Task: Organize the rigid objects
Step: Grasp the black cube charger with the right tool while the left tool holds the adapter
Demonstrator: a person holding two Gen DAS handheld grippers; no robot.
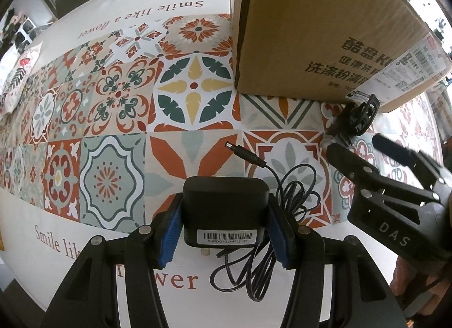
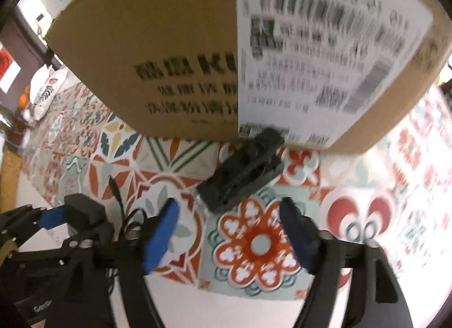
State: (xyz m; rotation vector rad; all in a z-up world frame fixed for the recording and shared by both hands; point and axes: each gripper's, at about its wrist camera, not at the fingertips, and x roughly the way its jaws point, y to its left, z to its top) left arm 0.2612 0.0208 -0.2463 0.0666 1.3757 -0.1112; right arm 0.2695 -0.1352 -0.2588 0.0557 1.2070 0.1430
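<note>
My left gripper (image 1: 224, 215) points down at the table and is shut on a black power adapter (image 1: 224, 203) with a barcode label. The adapter's thin black cable (image 1: 271, 229) lies coiled to its right, with the round plug (image 1: 240, 153) resting on the cloth. A black plastic piece (image 2: 243, 167) lies against the foot of a cardboard box (image 2: 169, 31). My right gripper (image 2: 228, 229) hovers just short of that piece, open, with nothing between its blue pads (image 2: 161, 234). In the left wrist view the right gripper (image 1: 356, 144) sits close below the same piece (image 1: 360, 116).
The box (image 1: 310, 31), with a white shipping label (image 2: 325, 45), fills the far side of the patterned tablecloth (image 1: 113, 102). A white leaf-print pouch (image 1: 17, 74) lies at the far left. A person's hand (image 1: 409, 285) holds the right gripper. The left gripper (image 2: 82, 212) is close on the right gripper's left.
</note>
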